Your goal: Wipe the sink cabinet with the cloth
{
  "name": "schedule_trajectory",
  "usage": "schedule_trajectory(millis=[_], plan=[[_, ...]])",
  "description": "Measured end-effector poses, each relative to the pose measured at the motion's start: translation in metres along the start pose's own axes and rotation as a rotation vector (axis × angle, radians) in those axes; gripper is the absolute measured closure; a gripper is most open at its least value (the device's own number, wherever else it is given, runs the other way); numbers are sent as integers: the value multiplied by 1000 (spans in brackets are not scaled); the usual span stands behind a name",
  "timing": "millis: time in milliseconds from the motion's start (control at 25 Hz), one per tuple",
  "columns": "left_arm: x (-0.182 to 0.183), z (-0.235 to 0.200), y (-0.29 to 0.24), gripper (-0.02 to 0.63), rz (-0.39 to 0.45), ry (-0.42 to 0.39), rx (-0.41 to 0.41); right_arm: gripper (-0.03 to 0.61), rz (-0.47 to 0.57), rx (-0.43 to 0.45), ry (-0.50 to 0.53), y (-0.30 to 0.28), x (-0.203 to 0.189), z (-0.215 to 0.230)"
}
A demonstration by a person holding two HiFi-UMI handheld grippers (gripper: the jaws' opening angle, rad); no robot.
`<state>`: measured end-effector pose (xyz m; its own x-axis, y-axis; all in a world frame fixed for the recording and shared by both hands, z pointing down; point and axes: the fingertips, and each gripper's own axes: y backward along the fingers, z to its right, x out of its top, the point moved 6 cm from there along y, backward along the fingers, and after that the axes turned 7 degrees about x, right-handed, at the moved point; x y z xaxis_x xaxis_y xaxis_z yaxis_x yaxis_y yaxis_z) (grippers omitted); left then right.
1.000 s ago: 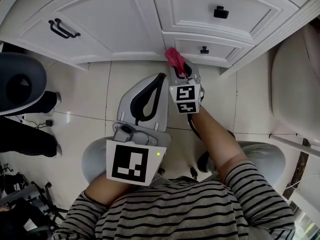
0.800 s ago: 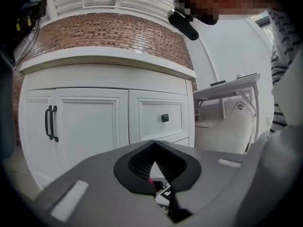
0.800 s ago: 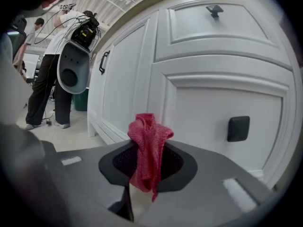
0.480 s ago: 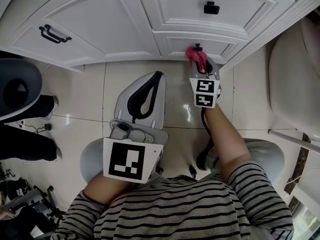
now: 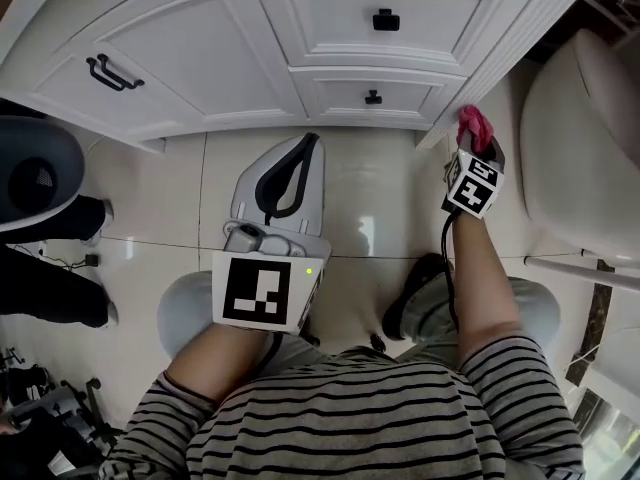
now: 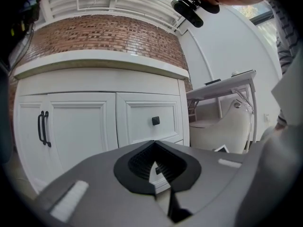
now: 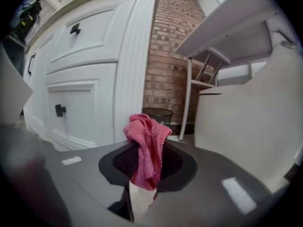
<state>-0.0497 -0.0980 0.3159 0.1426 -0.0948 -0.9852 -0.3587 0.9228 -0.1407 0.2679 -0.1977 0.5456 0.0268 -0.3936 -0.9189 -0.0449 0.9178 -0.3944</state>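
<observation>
Right gripper (image 5: pixel 478 150) clamped tight on pink cloth (image 5: pixel 472 125) — cloth bunched above the jaws, at 2 o'clock in head view, just beside sink cabinet (image 5: pixel 200 58) right corner post, left gripper (image 5: pixel 309 142) closed on nothing — aimed at 12 o'clock toward cabinet.

**Painted panels, polished tile, matt plastic**

The sink cabinet (image 5: pixel 200 58) looks like white-painted wood, smooth with a soft sheen; its bar handles (image 5: pixel 112 72) and knobs (image 5: pixel 385 20) are matt black; the floor tiles (image 5: pixel 365 203) are glossy and mirror the light; the cloth (image 7: pixel 146 143) is pink, coarse-knit and nubbly; the left gripper (image 6: pixel 154 144) and right gripper (image 5: pixel 480 151) have matt grey plastic shells with ribbed black pads (image 6: pixel 139 163); the wall (image 7: pixel 170 56) is rough bare brick; the person's shirt (image 5: pixel 350 423) is striped knit fabric.
</observation>
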Motion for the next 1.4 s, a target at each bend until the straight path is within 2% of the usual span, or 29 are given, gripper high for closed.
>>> schedule_trajectory(millis=[120, 240, 360, 480, 640, 800, 920, 1120, 1400], plan=[[10, 5, 11, 614, 39, -50, 7, 486, 78, -48, -46, 35, 52, 29], [18, 4, 23, 614, 73, -64, 25, 486, 205, 4, -66, 84, 124, 27], [35, -4, 39, 614, 119, -56, 53, 486, 291, 144, -56, 142, 191, 1], [58, -9, 60, 614, 145, -50, 70, 485, 314, 336, -41, 203, 230, -40], [75, -3, 92, 614, 157, -21, 65, 485, 370, 481, -55, 279, 229, -94], [72, 11, 115, 614, 146, 41, 56, 486, 430, 548, -55, 318, 208, -139], [61, 28, 125, 614, 136, 42, 50, 489, 433, 594, -48, 332, 190, -157], [60, 49, 134, 614, 124, 26, 24, 491, 434, 596, -39, 349, 181, -162], [62, 51, 138, 614, 127, 28, 27, 491, 437, 583, -55, 350, 182, -157]])
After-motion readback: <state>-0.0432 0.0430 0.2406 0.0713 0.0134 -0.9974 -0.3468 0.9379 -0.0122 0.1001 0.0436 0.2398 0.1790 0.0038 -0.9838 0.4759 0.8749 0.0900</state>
